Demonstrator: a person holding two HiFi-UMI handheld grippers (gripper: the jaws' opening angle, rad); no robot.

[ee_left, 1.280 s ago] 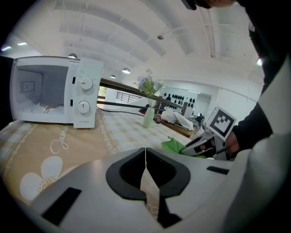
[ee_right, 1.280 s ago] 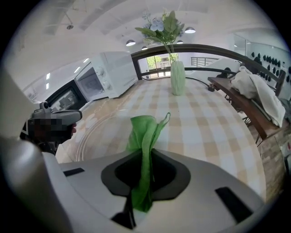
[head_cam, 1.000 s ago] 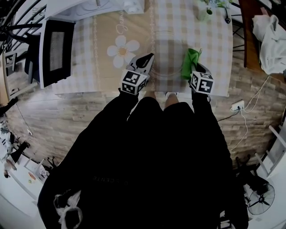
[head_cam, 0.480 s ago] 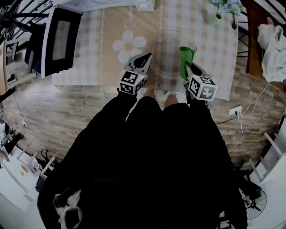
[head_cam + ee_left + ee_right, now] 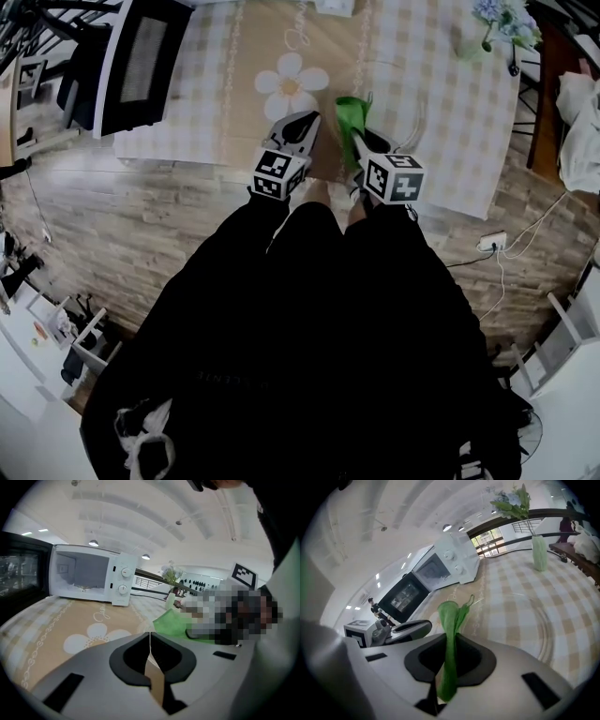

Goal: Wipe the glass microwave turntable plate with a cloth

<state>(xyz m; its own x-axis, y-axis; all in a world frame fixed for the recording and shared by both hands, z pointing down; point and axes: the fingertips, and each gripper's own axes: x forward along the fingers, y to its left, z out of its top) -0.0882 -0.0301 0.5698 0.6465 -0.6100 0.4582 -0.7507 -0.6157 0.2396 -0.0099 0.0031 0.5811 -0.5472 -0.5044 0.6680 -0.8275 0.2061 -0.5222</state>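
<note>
Upper left of the head view: white microwave oven (image 5: 89, 576), door open, no plate visible inside.

Centre: left hand-held gripper (image 5: 150, 637) has its jaws pressed together with nothing between them. It hangs over the near edge of the checked-cloth bench (image 5: 431, 141).

Just right of it: right hand-held gripper (image 5: 451, 637) is clamped on a bunched green cloth (image 5: 450, 616), whose free end sticks up past the jaw tips.

Lower right of the right gripper view: clear round glass turntable plate (image 5: 529, 616) lies flat on the bench, out of the oven. It sits ahead of the right hand-held gripper and off to its right.

The cloth appears clear of the glass, so no wiping contact at this moment. How much of the plate has been wiped I cannot tell.
</note>
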